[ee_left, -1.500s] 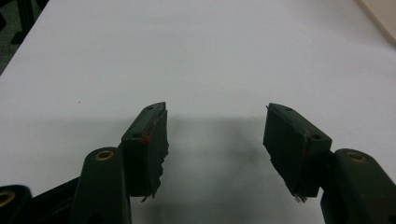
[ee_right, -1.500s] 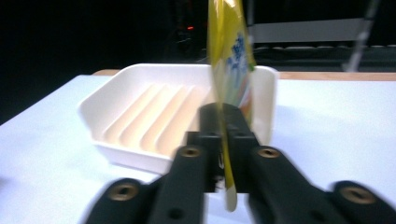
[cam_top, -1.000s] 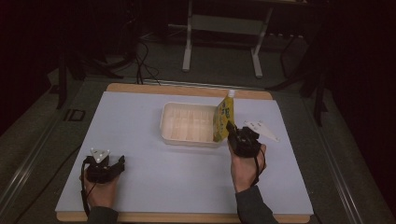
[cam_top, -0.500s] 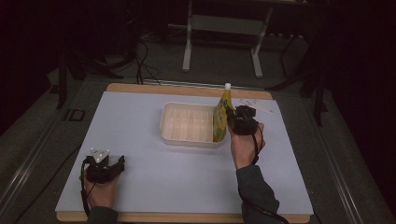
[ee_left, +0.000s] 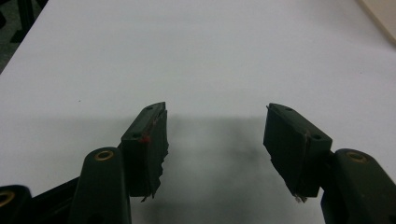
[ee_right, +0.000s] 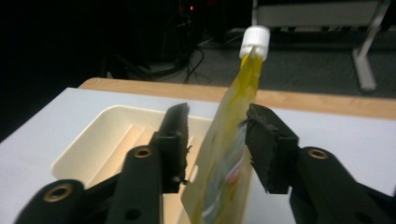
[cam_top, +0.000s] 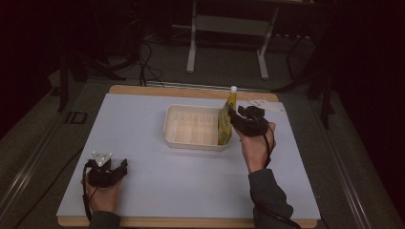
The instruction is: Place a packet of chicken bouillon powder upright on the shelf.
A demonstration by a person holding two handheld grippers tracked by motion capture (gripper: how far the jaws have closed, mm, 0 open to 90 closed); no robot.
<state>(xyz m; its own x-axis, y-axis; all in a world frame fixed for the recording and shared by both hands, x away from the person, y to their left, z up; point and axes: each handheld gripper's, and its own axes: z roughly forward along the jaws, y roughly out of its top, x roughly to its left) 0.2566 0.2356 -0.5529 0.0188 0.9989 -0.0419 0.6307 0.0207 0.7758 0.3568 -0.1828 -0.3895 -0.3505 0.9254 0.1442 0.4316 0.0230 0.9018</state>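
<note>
Half-open right tool (ee_right: 215, 140) astride pouch (ee_right: 229, 154)

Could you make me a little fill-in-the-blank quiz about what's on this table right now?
1. The pouch has a ____ cap.
2. The pouch stands between the jaws of the ____ tool.
3. The left tool has ____ between its open jaws.
4. The pouch's lower end is in the cream ____.

Missing words: white; right; nothing; tray

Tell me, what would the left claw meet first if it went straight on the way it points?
Probably nothing soon: ahead of the open left claw lies bare white table; only the table's edge shows far off.
</note>
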